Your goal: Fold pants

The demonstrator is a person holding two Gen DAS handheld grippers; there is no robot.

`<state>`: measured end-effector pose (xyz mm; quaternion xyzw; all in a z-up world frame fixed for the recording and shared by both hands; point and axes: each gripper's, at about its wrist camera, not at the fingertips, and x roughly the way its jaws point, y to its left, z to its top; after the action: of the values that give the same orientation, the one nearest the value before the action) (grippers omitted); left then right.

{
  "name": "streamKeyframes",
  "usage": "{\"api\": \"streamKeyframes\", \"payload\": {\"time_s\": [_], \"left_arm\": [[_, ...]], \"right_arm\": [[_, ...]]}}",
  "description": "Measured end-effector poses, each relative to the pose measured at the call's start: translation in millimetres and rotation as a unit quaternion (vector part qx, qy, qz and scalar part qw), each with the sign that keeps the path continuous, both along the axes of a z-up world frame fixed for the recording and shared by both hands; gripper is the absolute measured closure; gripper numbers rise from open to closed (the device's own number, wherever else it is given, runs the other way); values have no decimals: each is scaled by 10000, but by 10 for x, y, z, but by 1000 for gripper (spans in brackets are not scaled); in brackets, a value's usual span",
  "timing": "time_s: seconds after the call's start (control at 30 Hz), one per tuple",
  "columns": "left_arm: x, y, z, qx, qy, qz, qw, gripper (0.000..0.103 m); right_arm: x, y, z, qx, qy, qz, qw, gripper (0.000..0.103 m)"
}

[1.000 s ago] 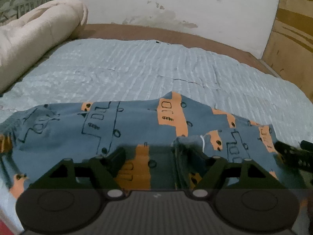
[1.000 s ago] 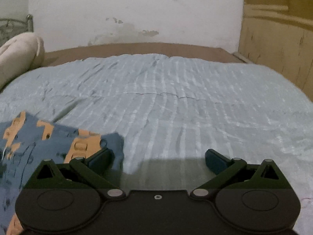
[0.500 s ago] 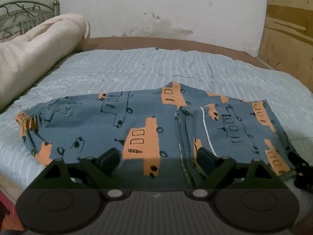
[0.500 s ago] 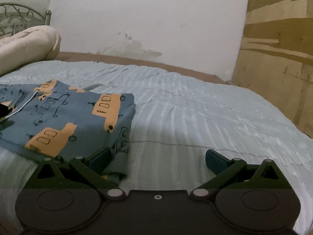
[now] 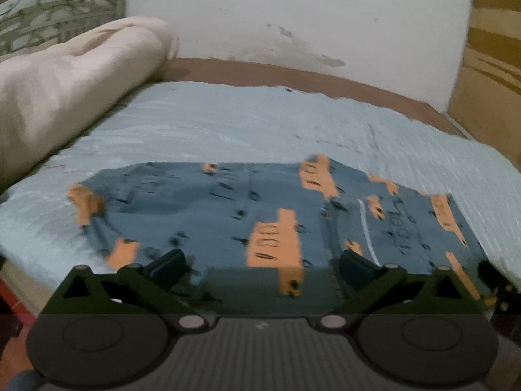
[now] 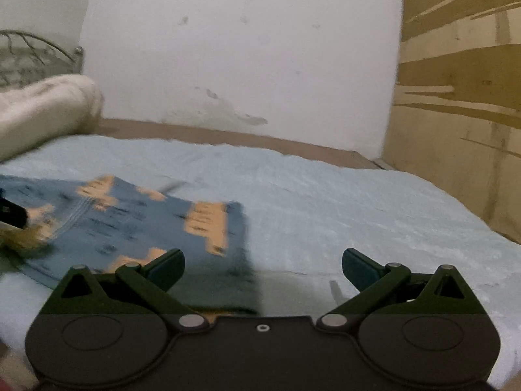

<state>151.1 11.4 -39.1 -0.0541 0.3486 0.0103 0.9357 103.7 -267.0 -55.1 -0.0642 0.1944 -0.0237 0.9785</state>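
The pants (image 5: pixel 260 215) are blue with orange vehicle prints and lie flat, folded, on the light blue bedspread (image 5: pixel 260 120). My left gripper (image 5: pixel 260 265) is open and empty, raised just in front of their near edge. In the right wrist view the pants (image 6: pixel 136 224) lie left of centre. My right gripper (image 6: pixel 260 265) is open and empty above their right corner. A white drawstring (image 5: pixel 366 228) shows on the waist part.
A rolled cream blanket (image 5: pixel 65 91) lies along the bed's left side by a metal headboard (image 5: pixel 49 16). A white wall (image 6: pixel 244 49) stands behind and a wooden wardrobe (image 6: pixel 462 97) at the right. The bed's near edge (image 5: pixel 19 270) drops to a red floor.
Both grippers have pulled back and risen away from the pants, so more of the garment shows. Both stayed open. The pants lie where they were.
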Motion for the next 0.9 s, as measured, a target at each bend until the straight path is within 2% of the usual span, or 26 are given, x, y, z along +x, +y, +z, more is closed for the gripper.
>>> {"api": "streamKeyframes", "payload": {"time_s": [0.23, 0.37, 0.53, 0.67, 0.9], "left_arm": [[-52, 409, 63, -32, 15, 696, 9976, 1], [-93, 615, 72, -76, 100, 1005, 9949, 1], [-124, 768, 88, -138, 145, 1138, 9933, 1], [-140, 782, 89, -150, 134, 1139, 9933, 1], [-110, 782, 59, -148, 180, 1141, 9932, 1]], "right_arm": [[180, 660, 90, 29, 46, 1142, 9934, 1], [334, 963, 57, -110, 172, 1428, 9895, 1], [410, 1128, -29, -314, 275, 1350, 9900, 1], [403, 1079, -43, -238, 149, 1120, 9933, 1], [482, 1033, -145, -236, 264, 1202, 9921, 1]]}}
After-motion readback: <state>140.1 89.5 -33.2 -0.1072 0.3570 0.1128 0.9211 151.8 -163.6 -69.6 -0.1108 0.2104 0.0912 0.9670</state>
